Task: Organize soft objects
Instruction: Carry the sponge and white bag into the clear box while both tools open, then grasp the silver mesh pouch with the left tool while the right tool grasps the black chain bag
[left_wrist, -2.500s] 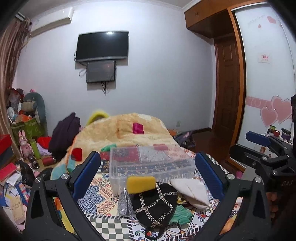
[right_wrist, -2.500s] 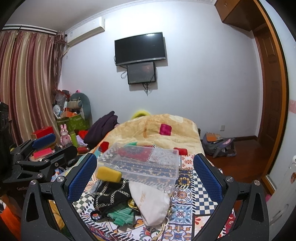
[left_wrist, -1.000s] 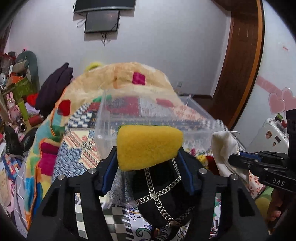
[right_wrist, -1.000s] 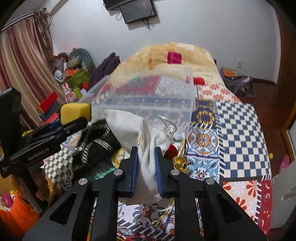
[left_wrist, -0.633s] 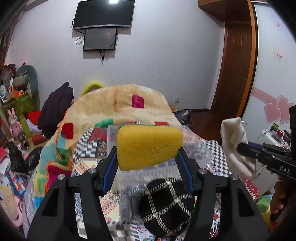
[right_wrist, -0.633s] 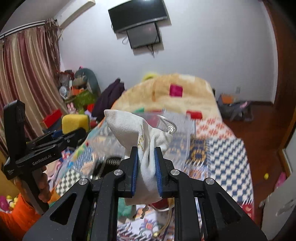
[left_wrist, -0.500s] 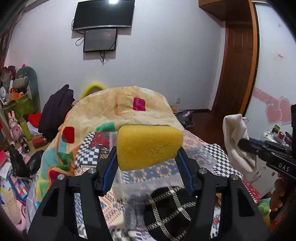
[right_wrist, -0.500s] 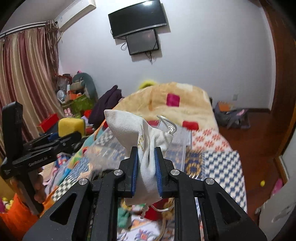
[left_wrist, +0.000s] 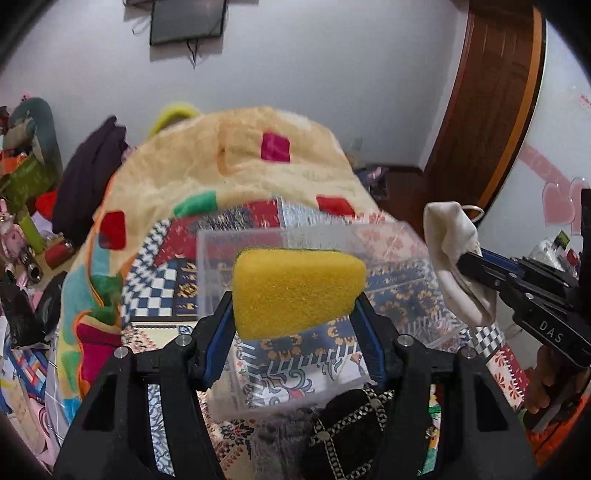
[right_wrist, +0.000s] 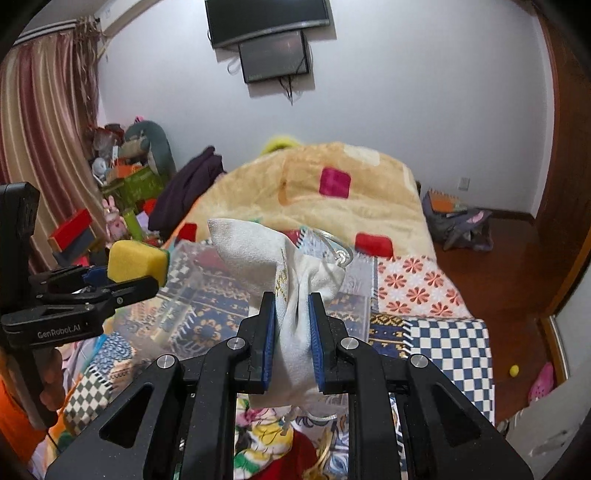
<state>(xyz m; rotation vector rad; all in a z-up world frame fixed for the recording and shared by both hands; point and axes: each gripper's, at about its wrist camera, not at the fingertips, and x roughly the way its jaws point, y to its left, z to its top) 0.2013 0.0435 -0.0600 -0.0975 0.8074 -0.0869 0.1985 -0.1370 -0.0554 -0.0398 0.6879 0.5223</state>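
Observation:
My left gripper (left_wrist: 295, 314) is shut on a yellow sponge (left_wrist: 295, 293) and holds it in the air over the near side of a clear plastic bin (left_wrist: 280, 240) on the bed. The sponge also shows in the right wrist view (right_wrist: 136, 263). My right gripper (right_wrist: 291, 325) is shut on a white cloth pouch (right_wrist: 291, 269) with a metal ring, held above the bin's right side (right_wrist: 354, 280). The pouch also shows in the left wrist view (left_wrist: 458, 258). A black chain-patterned bag (left_wrist: 347, 432) lies on the bed in front of the bin.
The bed has a patterned patchwork cover (right_wrist: 443, 343) and a beige blanket (left_wrist: 258, 162) heaped behind the bin. Clutter and toys (right_wrist: 125, 173) stand at the left by the curtain. A wooden door (left_wrist: 491, 96) and bare floor (right_wrist: 491, 266) are at the right.
Both grippers closed on the sponge and the pouch and lifted them off the bed. In the last half second both tilted down and came closer over the bin.

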